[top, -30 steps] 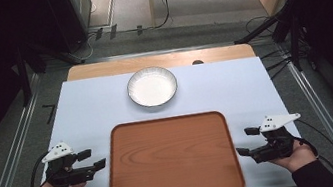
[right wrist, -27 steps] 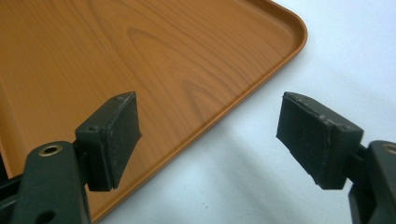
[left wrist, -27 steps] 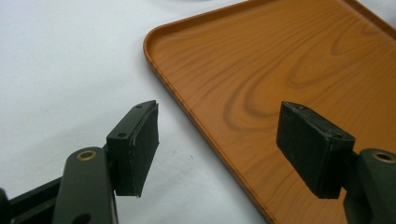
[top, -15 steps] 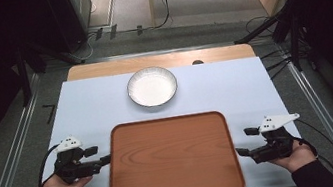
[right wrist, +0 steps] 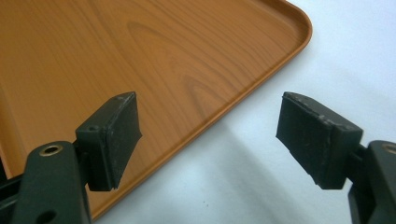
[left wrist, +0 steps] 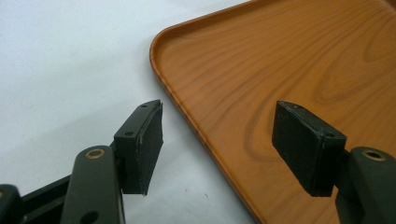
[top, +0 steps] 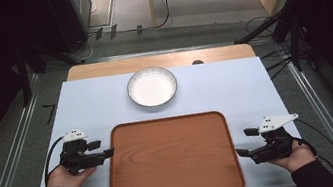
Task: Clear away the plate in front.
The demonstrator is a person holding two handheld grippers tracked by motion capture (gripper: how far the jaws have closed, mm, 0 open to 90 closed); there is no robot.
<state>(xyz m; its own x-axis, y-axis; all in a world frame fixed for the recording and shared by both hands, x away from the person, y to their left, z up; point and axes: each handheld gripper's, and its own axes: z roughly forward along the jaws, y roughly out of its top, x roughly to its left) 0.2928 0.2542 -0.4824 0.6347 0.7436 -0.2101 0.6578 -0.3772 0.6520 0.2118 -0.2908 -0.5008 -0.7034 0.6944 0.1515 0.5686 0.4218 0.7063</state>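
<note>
The wooden tray (top: 172, 161) lay flat on the pale table cover (top: 90, 105), close to the person's edge, with a shallow round dish (top: 152, 86) standing apart from it farther up the table. The left gripper (top: 103, 149) had its 2 jaws spread wide across the tray's left rim, 1 over the cover and 1 over the wood, as the left gripper view made plain (left wrist: 219, 140). The right gripper (top: 242, 143) sat at the opposite rim, likewise gaping, and in the right gripper view (right wrist: 210, 135) the rim ran between its 2 pads, which touched nothing. Neither tong had bitten yet; both were released and simply lined up on the edges. To my eye the job looked like a 2-handed lift of the tray, and it stood at the very start: the approach was about done, the squeeze on each rim was not, and the tray rested where it was, bare, with nothing on it. What remained, I judged, was closing both sets of jaws evenly on the rims, raising the tray level, and carrying it wherever it was meant to go.
</note>
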